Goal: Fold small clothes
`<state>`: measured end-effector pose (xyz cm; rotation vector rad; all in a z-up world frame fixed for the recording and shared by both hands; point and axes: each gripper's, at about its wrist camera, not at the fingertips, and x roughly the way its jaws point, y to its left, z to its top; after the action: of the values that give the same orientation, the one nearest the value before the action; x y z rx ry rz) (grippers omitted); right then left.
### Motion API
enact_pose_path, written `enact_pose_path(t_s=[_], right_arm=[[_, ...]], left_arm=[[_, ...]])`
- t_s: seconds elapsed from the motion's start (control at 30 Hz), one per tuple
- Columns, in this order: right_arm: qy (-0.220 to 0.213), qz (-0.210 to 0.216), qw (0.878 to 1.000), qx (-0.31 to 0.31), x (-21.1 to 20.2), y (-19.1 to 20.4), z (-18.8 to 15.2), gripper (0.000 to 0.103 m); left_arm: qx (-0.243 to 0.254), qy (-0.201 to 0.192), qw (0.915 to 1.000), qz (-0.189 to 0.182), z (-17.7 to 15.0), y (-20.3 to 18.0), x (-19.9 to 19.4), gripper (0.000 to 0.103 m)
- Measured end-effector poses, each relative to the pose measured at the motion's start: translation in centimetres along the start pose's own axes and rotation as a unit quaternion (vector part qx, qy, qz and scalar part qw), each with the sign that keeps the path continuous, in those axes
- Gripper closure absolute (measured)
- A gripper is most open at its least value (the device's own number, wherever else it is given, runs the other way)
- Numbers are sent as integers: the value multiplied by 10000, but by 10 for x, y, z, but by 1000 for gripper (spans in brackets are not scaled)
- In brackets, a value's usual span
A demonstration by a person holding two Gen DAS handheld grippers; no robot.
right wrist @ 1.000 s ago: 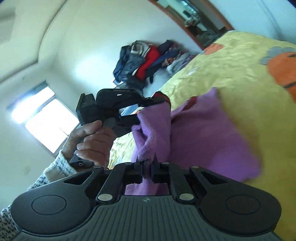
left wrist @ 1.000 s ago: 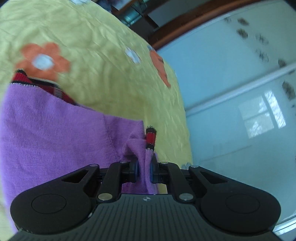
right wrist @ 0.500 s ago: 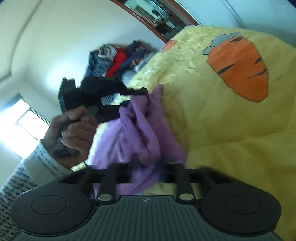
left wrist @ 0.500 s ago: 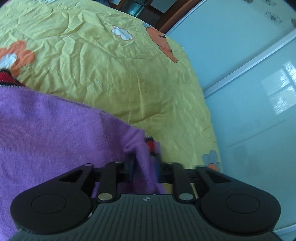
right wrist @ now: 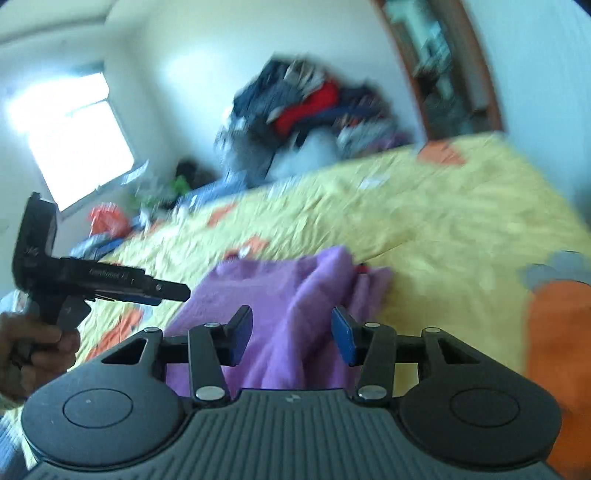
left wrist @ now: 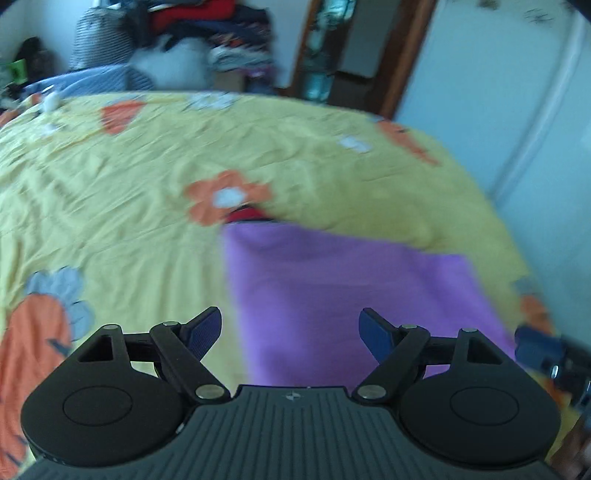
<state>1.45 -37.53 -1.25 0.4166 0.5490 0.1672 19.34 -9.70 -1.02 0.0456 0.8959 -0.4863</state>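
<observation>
A small purple garment [left wrist: 351, 295] with red trim at its far edge lies flat on the yellow bedspread [left wrist: 129, 203]. My left gripper [left wrist: 290, 325] hovers over its near edge. Its jaws are opening wide and grip nothing. In the right wrist view the same garment [right wrist: 295, 295] looks bunched, with a fold rising in the middle. My right gripper [right wrist: 291, 326] stands just before it. Those jaws are closing, the purple cloth shows between the pads, and they do not press on it. A hand [right wrist: 33, 343] holds the left gripper [right wrist: 173, 293] at the left.
The bedspread [right wrist: 443, 221] carries orange carrot and flower prints. A heap of clothes [left wrist: 207, 33] [right wrist: 306, 103] is stacked at the far wall. A wooden-framed doorway [left wrist: 325, 55] and pale wardrobe doors [left wrist: 517, 92] stand to the right, and a bright window [right wrist: 74, 140] to the left.
Both grippers were shut on the purple garment and held it up. Both have let go and drawn back, and the garment now lies on the bed.
</observation>
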Motion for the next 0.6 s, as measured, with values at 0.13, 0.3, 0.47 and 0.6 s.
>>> enact_pose_path(t_s=[0.13,0.3,0.47,0.6], right_arm=[[545,-502,9961,-481,47,1,15,79],[495,-1103,9908,-602,61,-16,22,97],[488,-1217,9913,-130,47,-45,24,76],[184,-662,9976,-108,-6,-30,14,76]], left_arm=[[-407,177,9983,390,13,24,33,14],[-386,155,9976,547,25,27,67,80],[316,-4,9916,1257,17,20,63,76],[146,-149,9941,1061,2,29,24,73]])
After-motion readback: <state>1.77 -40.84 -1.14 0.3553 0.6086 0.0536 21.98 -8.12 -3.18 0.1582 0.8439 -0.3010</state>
